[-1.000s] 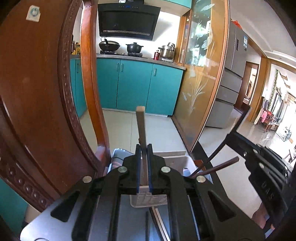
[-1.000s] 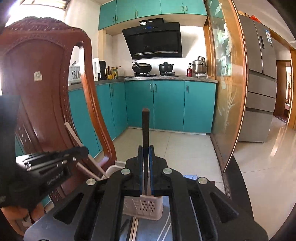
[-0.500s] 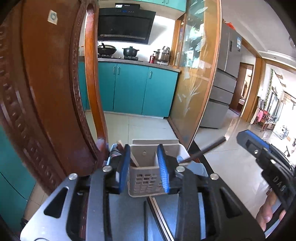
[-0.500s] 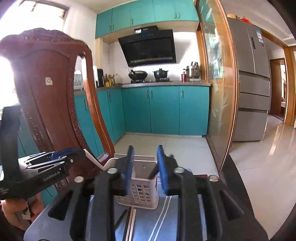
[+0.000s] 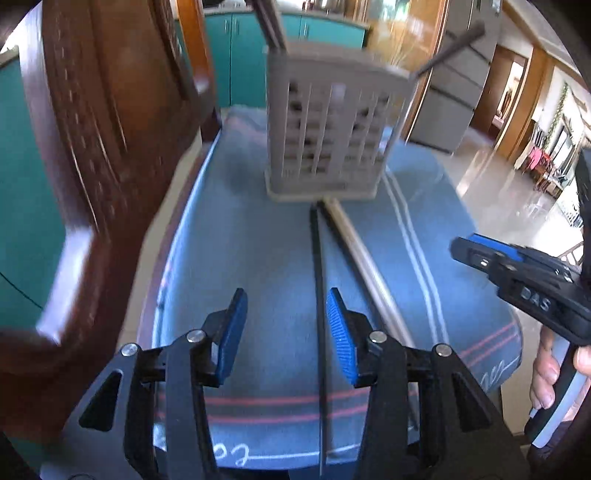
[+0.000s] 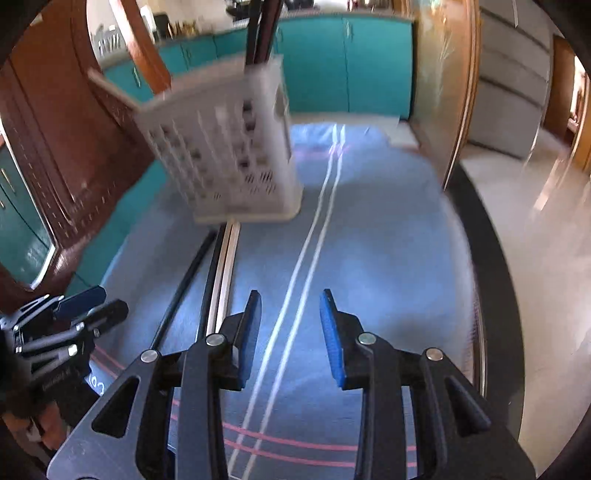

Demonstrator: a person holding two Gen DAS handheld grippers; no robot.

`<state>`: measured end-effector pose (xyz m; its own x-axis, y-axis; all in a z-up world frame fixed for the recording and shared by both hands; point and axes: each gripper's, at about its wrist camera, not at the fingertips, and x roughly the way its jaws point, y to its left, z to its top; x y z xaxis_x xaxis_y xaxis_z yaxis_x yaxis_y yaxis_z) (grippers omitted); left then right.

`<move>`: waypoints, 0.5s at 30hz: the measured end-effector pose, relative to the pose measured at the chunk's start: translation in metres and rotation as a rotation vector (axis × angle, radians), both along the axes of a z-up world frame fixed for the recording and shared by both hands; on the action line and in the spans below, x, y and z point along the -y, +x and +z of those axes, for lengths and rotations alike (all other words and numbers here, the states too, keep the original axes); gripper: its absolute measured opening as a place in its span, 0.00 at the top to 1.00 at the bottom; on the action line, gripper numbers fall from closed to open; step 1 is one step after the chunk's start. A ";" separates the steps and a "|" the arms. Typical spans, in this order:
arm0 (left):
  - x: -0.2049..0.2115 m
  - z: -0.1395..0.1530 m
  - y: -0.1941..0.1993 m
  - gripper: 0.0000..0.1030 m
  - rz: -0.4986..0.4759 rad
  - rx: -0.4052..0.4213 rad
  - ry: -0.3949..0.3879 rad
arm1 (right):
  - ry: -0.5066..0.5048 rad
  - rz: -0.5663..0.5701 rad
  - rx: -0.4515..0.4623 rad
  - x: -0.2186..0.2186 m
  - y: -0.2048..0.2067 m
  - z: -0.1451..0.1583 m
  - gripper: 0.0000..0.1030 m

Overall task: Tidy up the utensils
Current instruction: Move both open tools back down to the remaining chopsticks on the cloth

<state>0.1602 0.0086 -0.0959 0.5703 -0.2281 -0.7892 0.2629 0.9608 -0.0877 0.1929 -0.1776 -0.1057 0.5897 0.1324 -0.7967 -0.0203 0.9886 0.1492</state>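
My left gripper (image 5: 282, 326) hangs over the blue striped cloth (image 5: 255, 258) that covers the counter, its blue fingers (image 5: 338, 328) parted and just widened, pressing on nothing; a thin black chopstick (image 5: 319, 314) lies on the cloth and runs between them, closer to the right-hand pad, without being pinched. Beside it lies a pale wooden chopstick (image 5: 369, 273), and both reach up to the foot of the white slotted utensil basket (image 5: 332, 136), which stands near the cloth's far edge with dark sticks (image 5: 271, 26) poking out of its top. My right gripper (image 6: 290, 332) hovers over the cloth's white double stripe (image 6: 314, 236), its fingers (image 6: 328, 332) likewise just spread and empty, with only cloth beneath. From that side the basket (image 6: 225, 147) sits toward the far left, and the loose chopsticks (image 6: 218, 280) lie left of my fingers. A carved wooden chair back (image 5: 99, 129) stands at the counter's left edge.
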 end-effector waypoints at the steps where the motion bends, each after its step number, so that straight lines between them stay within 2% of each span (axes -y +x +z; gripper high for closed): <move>1: 0.000 -0.004 -0.002 0.51 -0.002 -0.008 0.006 | 0.000 0.009 -0.010 -0.004 0.002 -0.002 0.68; 9: 0.007 -0.019 -0.007 0.48 -0.026 -0.049 0.014 | -0.033 0.073 -0.091 -0.033 0.011 -0.032 0.68; 15: 0.005 -0.026 -0.004 0.47 -0.017 -0.080 0.009 | -0.056 0.080 -0.092 -0.039 0.016 -0.038 0.68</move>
